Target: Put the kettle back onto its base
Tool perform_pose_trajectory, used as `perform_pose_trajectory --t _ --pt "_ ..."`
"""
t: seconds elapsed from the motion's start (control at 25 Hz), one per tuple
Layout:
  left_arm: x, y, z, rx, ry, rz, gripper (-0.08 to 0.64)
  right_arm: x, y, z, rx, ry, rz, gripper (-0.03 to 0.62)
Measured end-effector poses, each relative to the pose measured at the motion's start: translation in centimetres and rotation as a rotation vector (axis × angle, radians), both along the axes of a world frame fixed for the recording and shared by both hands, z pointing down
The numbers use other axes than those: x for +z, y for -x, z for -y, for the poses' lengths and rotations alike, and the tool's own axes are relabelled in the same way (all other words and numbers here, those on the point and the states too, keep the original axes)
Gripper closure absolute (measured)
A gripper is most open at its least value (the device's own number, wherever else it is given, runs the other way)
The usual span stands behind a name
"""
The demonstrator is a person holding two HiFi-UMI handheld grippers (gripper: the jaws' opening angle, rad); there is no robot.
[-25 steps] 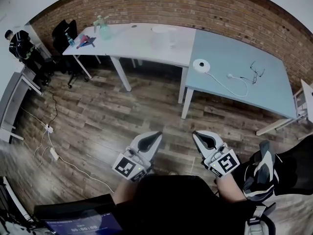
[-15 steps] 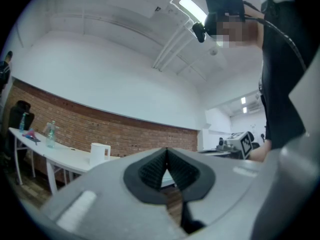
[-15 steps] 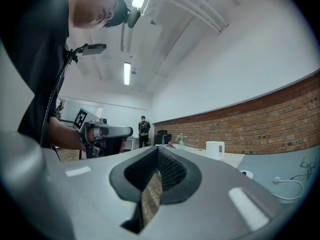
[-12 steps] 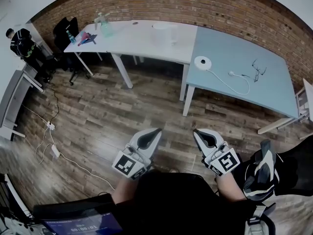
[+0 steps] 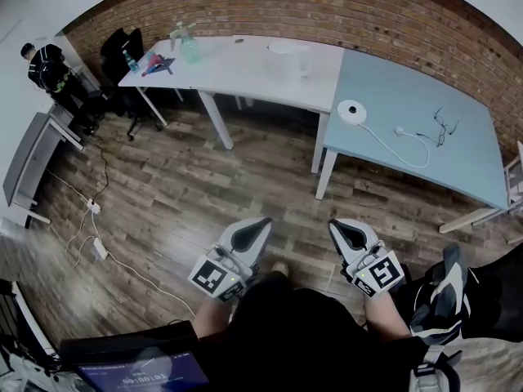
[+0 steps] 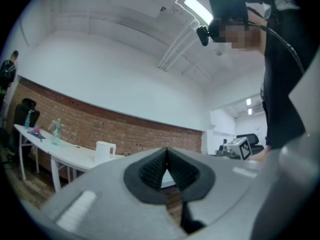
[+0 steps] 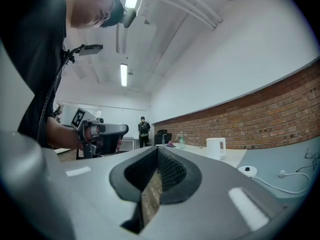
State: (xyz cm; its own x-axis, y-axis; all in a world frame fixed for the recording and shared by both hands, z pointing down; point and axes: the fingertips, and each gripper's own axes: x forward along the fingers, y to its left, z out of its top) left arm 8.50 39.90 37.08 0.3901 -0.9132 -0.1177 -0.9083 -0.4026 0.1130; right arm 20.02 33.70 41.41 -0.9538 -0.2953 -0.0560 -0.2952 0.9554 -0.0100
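Seemingly just starting the approach: holding left gripper (image 5: 263,223) and right gripper (image 5: 335,225) jaws closed, empty, well apart from kettle (image 7: 216,148); next likely needing opening around its handle.

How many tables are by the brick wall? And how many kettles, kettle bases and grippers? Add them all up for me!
tables by the brick wall: 2, the white table and the pale blue table
kettle: 1
kettle base: 1
grippers: 2, the left gripper and the right gripper
total: 6
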Motion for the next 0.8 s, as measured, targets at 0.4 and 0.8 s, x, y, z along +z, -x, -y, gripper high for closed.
perform_pose_trajectory --t 0.4,0.8 --pt "0.4 4.2 4.7 -0.007 0.006 -0.011 0.557 0.5 4.7 4.6 -0.013 0.005 -0.018 0.588" --pt "0.1 12.3 11.9 0.059 0.014 -0.027 0.557 -0.5 12.9 11.5 0.031 -0.014 -0.036 0.588"
